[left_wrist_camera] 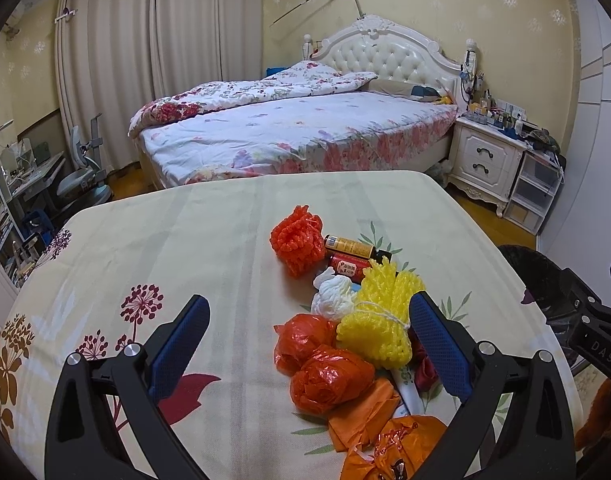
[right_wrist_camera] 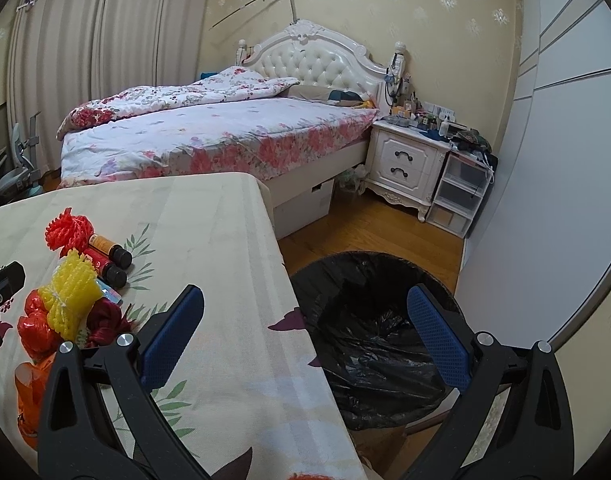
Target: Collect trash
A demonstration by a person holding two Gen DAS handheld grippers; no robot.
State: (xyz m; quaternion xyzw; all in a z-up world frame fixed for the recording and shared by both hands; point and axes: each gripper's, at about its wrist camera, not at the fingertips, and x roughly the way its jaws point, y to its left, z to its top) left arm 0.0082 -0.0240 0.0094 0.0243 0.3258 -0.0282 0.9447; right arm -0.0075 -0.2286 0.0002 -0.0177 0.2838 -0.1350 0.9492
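Left wrist view: I am holding my left hand-held gripper (left_wrist_camera: 309, 338) low over the desk (left_wrist_camera: 145, 248), fingers spread wide around the trash pile (left_wrist_camera: 345, 332). My right hand-held gripper (right_wrist_camera: 305, 332) is hovering, fingers apart, straddling the desk edge and the black-lined bin (right_wrist_camera: 369, 320).

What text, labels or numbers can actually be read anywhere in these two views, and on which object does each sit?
"DAS": white letters on the black body of the right gripper, cut off at the frame's edge.
Orange label on the small brown glass bottle: print too small to read.
Red label on the second small dark bottle: unreadable.
Green marks on the white wrapper: mostly covered, unreadable.
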